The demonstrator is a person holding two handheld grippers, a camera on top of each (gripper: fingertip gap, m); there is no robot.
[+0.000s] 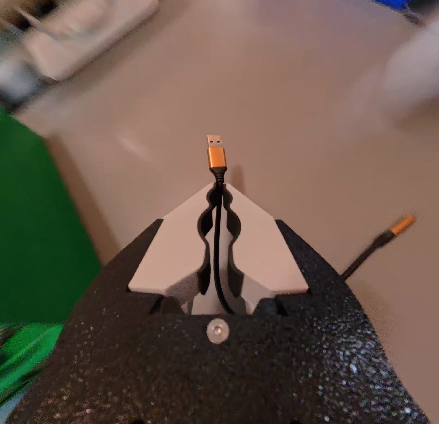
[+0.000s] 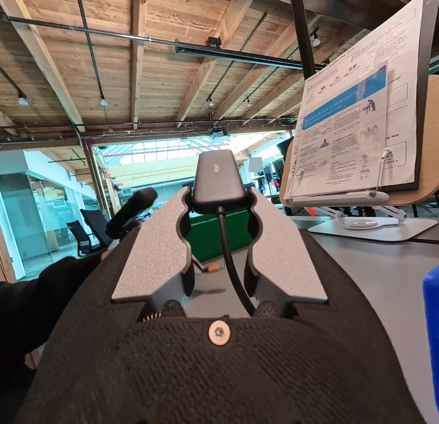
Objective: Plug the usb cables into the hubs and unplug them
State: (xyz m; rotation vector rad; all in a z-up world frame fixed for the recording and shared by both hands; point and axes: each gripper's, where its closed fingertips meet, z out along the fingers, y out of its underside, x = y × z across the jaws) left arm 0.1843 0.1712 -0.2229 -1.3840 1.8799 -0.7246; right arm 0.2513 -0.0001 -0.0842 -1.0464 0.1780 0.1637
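Note:
My left gripper is shut on a black USB cable; its orange-sleeved plug sticks out past the fingertips, metal end pointing away over the grey table. A second orange-sleeved plug on a black cable lies on the table at the right. My right gripper is shut on a black USB hub, held up and tilted toward the ceiling. The hub's black cable hangs down between the fingers. An orange plug shows blurred on the table below, between the right fingers.
A green box stands left of my left gripper and shows behind the hub. A blue object sits at the right edge. A document stand with papers stands at the back right. A person's dark sleeve is at left.

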